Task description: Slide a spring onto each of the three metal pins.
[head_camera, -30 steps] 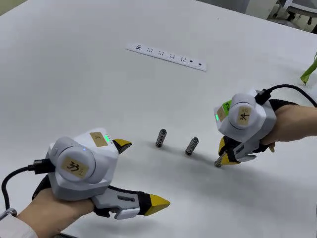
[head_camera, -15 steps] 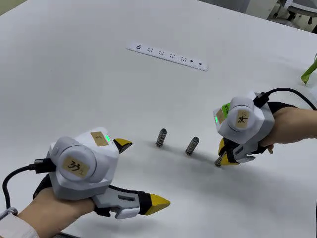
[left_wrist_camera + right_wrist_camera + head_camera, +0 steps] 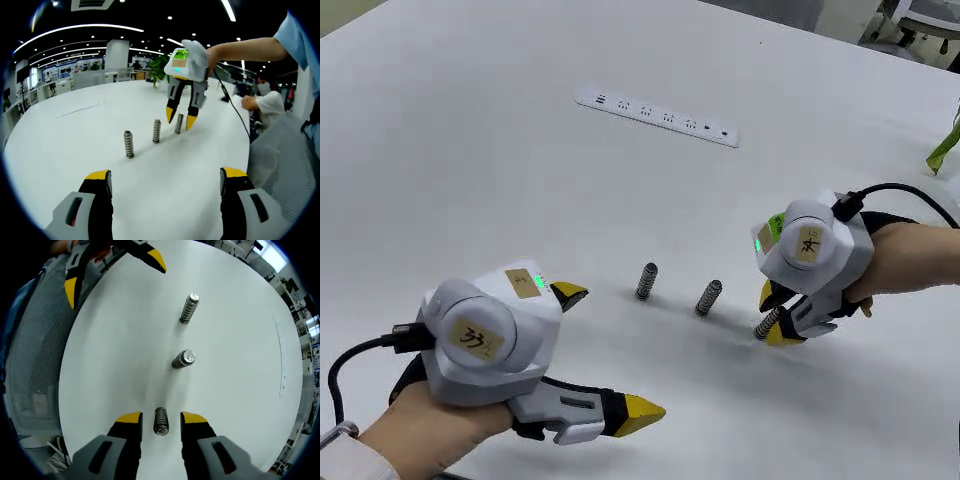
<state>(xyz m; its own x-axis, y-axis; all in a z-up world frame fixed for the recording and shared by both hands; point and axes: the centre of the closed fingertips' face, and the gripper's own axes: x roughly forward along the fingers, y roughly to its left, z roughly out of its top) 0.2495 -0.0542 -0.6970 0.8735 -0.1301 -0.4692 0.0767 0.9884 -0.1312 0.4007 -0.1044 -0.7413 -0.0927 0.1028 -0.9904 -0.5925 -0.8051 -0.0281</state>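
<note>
Three grey coil springs stand in a row on the white table (image 3: 470, 150), each over a metal pin: the left spring (image 3: 646, 280), the middle spring (image 3: 708, 296) and the right spring (image 3: 766, 322). My right gripper (image 3: 776, 315) is open and straddles the right spring (image 3: 160, 421), with a thin gap on each side of it. Beyond it are the middle spring (image 3: 183, 359) and the far one (image 3: 189, 307). My left gripper (image 3: 607, 352) is wide open near the front edge, holding nothing. Its own view shows the three springs (image 3: 156, 131) and the right gripper (image 3: 180, 118) over the farthest.
A white power strip (image 3: 655, 113) lies farther back on the table. A green object (image 3: 945, 140) pokes in at the right edge. A mesh chair (image 3: 285, 165) and a seated person (image 3: 265, 102) are beside the table.
The right gripper's jaws have spread slightly, so more of the right spring shows between them. The left gripper and the other two springs stay put.
</note>
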